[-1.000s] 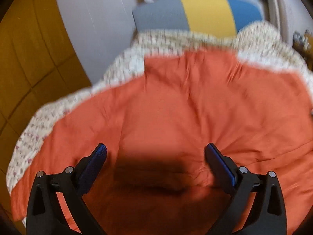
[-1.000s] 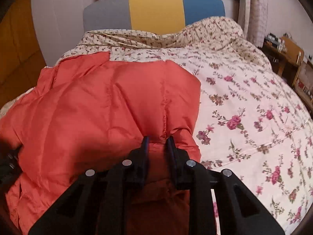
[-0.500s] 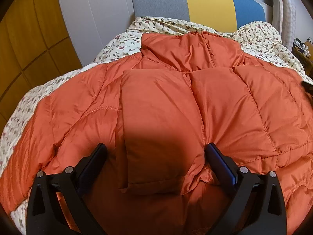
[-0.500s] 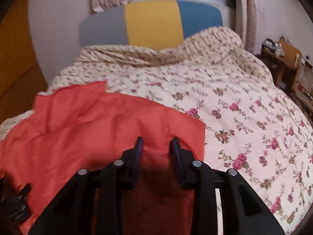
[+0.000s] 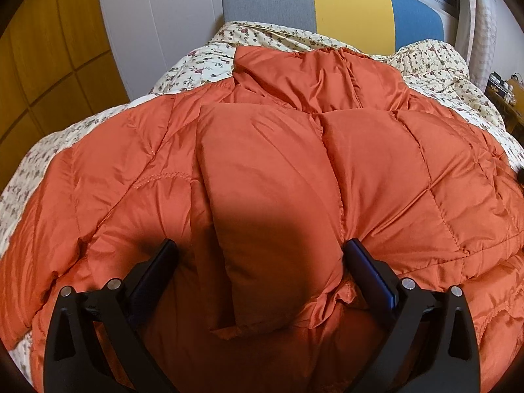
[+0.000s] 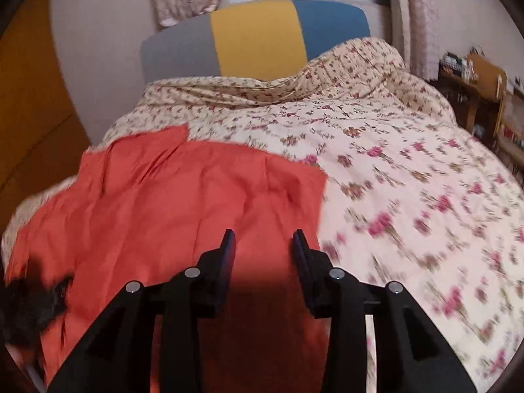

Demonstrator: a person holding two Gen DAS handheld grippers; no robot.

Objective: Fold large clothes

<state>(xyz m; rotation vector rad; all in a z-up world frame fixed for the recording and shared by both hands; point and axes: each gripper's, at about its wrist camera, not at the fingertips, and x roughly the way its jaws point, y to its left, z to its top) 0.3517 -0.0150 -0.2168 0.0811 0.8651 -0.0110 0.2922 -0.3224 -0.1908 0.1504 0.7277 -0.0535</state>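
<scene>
a bedroom, a flowered duvet [image 5: 203,62] under a grey, yellow and blue headboard [image 5: 327,3]. left wrist view: the orange puffer jacket [image 5: 278,163] lies spread across it, sharp where it was blurred a second ago; the left gripper [image 5: 260,249] spread wide, pads against the padding. right wrist view: the right gripper [image 6: 263,240], earlier pinching the jacket's edge, is opening, nothing held, with far more bare duvet at right.

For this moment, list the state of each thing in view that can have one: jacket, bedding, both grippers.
Orange quilted puffer jacket: lying on the bed, sleeve folded over the body.
Floral cream duvet: spread over the bed, rumpled near the headboard.
Left gripper: jaws wide open, nothing pinched.
Right gripper: jaws opening, nothing gripped, above the jacket.
</scene>
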